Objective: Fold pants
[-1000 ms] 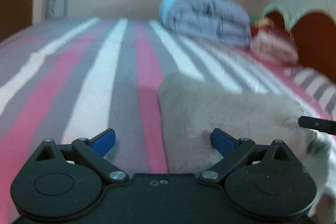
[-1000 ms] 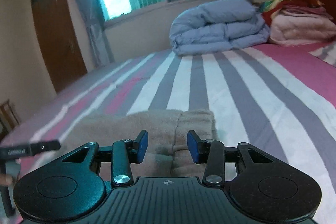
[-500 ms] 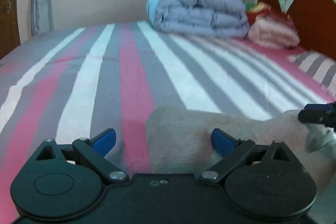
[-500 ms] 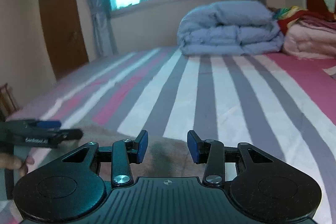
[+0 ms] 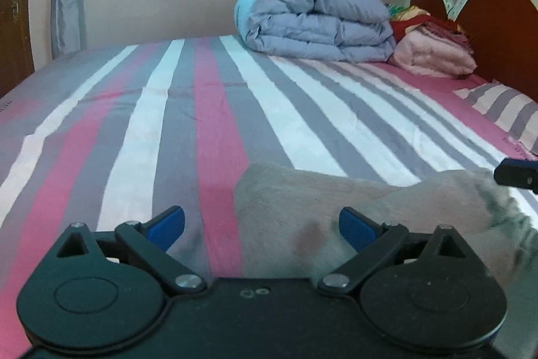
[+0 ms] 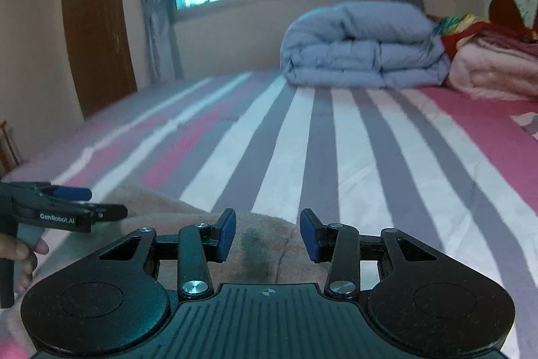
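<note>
We are holding our left gripper [image 5: 261, 224] and right gripper [image 6: 267, 234] spread, empty, over the beige pants [image 5: 336, 204] lying at the bed's [image 5: 201, 110] near edge.

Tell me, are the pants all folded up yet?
Nearly, it seems. The beige pants already lie in a thick bundle on the striped bed sheet, so some folds look done. Nothing is in hand: the left gripper and right gripper both hover over the bundle with jaws open. How neat it is, or whether another fold is left, I cannot tell from this low angle.
</note>
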`<state>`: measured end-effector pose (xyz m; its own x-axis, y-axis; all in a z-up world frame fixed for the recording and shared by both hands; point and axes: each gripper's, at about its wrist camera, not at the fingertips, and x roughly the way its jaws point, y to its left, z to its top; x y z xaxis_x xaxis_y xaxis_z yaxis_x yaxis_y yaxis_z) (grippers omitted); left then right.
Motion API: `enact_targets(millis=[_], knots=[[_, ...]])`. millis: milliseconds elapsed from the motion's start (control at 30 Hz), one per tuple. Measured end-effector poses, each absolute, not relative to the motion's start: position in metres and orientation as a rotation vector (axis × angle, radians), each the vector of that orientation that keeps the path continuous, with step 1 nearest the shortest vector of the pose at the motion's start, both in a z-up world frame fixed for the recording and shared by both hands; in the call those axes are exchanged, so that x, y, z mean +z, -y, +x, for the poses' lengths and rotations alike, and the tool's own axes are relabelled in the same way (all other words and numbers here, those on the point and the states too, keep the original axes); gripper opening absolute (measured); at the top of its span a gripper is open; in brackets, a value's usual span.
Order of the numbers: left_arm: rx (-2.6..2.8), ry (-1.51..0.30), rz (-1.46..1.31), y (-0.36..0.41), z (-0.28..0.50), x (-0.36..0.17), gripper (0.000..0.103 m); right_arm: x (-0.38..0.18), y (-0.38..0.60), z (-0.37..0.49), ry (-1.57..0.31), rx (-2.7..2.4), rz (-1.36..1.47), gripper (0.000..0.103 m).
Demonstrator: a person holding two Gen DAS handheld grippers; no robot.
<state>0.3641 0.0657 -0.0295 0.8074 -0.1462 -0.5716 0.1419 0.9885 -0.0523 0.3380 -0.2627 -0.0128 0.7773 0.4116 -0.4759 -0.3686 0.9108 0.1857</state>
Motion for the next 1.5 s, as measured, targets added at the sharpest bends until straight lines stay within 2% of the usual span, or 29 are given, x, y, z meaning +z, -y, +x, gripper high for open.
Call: enact_targets(millis=[233,400,700,867,1000,1133,1233,1267,1367,1467,1500], knots=[[-0.157,-0.617,0.008,-0.051,0.327,-0.032,0.092,-0.015,0.284,0.291,-0.503,0.429,0.139,0.042],[-0.143,-0.67,-0.024,-0.051,0.32,-0.05,0.092,-0.035,0.281,0.287,-0.626,0.406,0.075,0.042],[-0.139,-0.572,-0.057,-0.061,0.255,-0.041,0.093,-0.012,0.3,0.234,-0.46,0.438,0.167,0.043],[-0.142,-0.601,-0.075,-0.063,0.241,-0.059,0.096,-0.033,0.28,0.225,-0.559,0.421,0.075,0.044],[-0.132,-0.598,-0.205,-0.082,0.234,-0.064,0.096,-0.033,0.28,0.217,-0.517,0.423,0.083,0.044],[-0.089,-0.557,-0.207,-0.09,0.212,-0.058,0.097,-0.026,0.294,0.204,-0.485,0.396,0.115,0.045],[-0.065,-0.597,-0.24,-0.095,0.214,-0.062,0.096,-0.027,0.3,0.204,-0.506,0.382,0.142,0.047],[-0.062,-0.579,-0.279,-0.101,0.21,-0.059,0.092,-0.026,0.303,0.203,-0.506,0.372,0.157,0.048],[0.008,-0.521,-0.335,-0.114,0.19,-0.053,0.093,-0.022,0.315,0.2,-0.504,0.345,0.216,0.052],[0.037,-0.528,-0.368,-0.123,0.183,-0.055,0.093,-0.018,0.325,0.186,-0.498,0.324,0.26,0.071],[0.041,-0.533,-0.352,-0.122,0.181,-0.056,0.093,-0.017,0.327,0.184,-0.505,0.32,0.275,0.072]])
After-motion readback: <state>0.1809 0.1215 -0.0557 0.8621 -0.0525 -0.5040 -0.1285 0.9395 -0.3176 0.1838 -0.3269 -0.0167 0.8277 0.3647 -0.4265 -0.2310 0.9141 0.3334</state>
